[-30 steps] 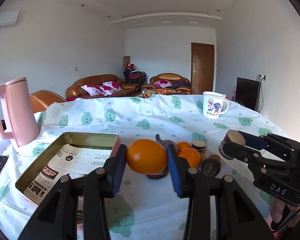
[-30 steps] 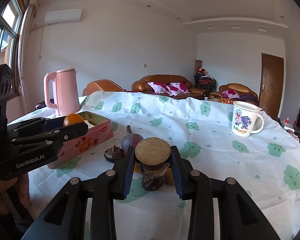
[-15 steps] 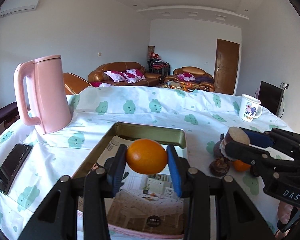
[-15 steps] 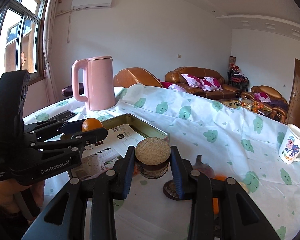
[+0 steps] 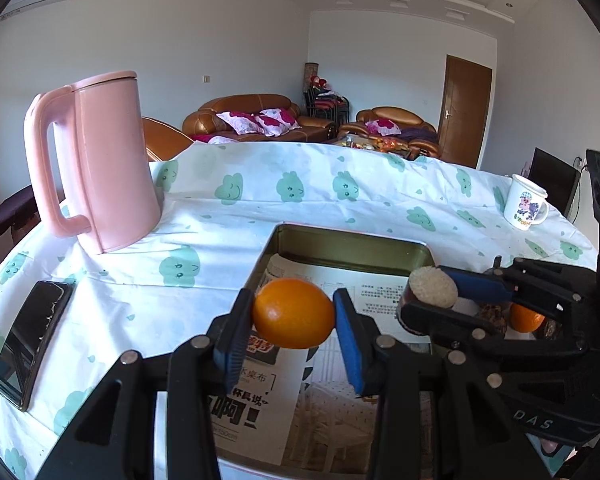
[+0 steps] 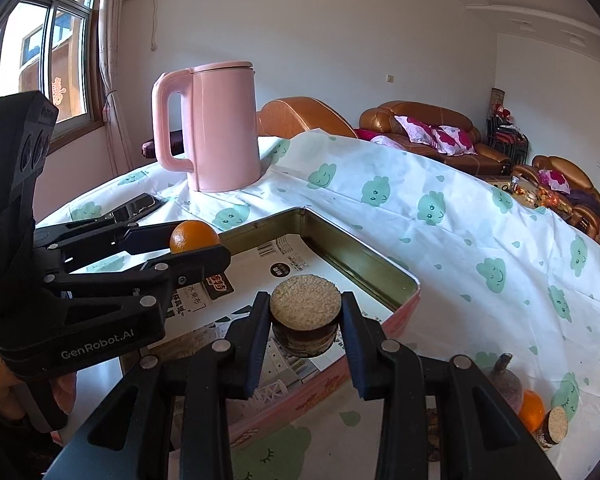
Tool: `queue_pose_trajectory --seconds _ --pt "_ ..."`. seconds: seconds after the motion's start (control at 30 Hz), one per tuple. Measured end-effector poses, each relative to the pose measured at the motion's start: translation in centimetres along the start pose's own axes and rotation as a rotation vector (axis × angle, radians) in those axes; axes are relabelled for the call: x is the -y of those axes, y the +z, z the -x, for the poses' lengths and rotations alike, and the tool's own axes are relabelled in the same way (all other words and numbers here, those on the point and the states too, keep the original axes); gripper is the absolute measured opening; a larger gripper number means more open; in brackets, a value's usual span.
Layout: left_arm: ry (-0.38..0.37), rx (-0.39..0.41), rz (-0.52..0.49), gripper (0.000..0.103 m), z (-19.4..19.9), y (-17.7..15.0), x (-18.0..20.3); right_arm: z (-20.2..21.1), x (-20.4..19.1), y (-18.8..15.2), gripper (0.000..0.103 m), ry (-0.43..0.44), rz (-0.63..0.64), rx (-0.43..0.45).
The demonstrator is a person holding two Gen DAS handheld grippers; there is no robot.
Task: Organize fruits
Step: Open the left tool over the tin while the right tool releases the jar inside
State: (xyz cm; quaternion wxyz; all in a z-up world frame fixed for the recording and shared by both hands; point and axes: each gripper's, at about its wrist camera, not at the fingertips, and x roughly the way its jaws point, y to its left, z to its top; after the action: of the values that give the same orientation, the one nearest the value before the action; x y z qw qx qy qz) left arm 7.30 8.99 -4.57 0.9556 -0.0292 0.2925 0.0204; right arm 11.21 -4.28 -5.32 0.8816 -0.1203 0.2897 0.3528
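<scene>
While both grippers hang over the open tin (image 5: 352, 246), each has a fruit pinched between its pads. The left gripper (image 5: 294, 326) is clamped on an orange (image 5: 294, 314), held above the tin's near-left part, over the printed paper (image 5: 380, 300) that lines the bottom. The right gripper (image 6: 305, 322) is clamped on a dark round fruit with a pale cut top (image 6: 305, 307), also held above the paper-lined tin.

From the left wrist view, the right gripper comes in from three o'clock, its cut-topped fruit showing at the tip; behind its fingers, at about three o'clock, another orange (image 5: 526, 317) and something dark and wrinkled lie on the tablecloth (image 5: 220, 236), partly hidden. That view alone shows the white cartoon mug (image 5: 525, 204) in full at two o'clock, and the brown door (image 5: 464, 110) at one o'clock.

From the right wrist view, the left gripper reaches in from nine o'clock with its orange at the tip. Only here do the window (image 6: 40, 52) at ten o'clock and the tin's pink outer wall (image 6: 320, 394) show, and the loose fruits at five o'clock read more clearly: a purple stemmed one (image 6: 504, 384), an orange one (image 6: 532, 404), and a piece with a pale cut face (image 6: 556, 426).

Nothing but the paper lies in the tin. The pink kettle (image 5: 96, 160) stands at ten o'clock of the tin, lid on; a dark phone (image 5: 30, 336) lies at nine o'clock.
</scene>
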Motion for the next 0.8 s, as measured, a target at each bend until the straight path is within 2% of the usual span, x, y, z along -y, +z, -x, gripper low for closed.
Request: queue_pose_trajectory --seconds 0.2,0.43,0.53,0.6,0.63,0.67,0.8 --pt "0.009 -0.034 0.001 0.042 -0.8 -0.3 -0.4 -1.5 -0.4 -0.3 0.037 0.011 0.003 -0.04" --pt "0.026 -0.025 -0.012 0.043 -0.7 -0.3 -0.2 -1.8 -0.7 -0.2 0.037 -0.006 0.02 -0.052" --pt "0.04 -0.016 -0.013 0.046 -0.5 -0.3 -0.2 -1.8 -0.7 -0.2 0.041 -0.018 0.018 -0.053" --pt "0.051 -0.005 -0.008 0.056 -0.2 -0.2 -0.2 -1.6 -0.6 -0.2 0.059 -0.024 0.013 -0.044" --pt "0.054 0.007 -0.004 0.062 0.0 -0.2 -0.3 -1.4 -0.6 -0.2 0.06 -0.023 0.012 -0.034" --pt "0.058 0.015 -0.006 0.064 0.3 -0.2 -0.2 -1.2 -0.7 -0.3 0.06 -0.022 0.011 -0.026" --pt "0.064 0.041 -0.012 0.064 1.2 0.0 0.1 -0.5 -0.8 -0.5 0.06 -0.039 0.014 -0.011"
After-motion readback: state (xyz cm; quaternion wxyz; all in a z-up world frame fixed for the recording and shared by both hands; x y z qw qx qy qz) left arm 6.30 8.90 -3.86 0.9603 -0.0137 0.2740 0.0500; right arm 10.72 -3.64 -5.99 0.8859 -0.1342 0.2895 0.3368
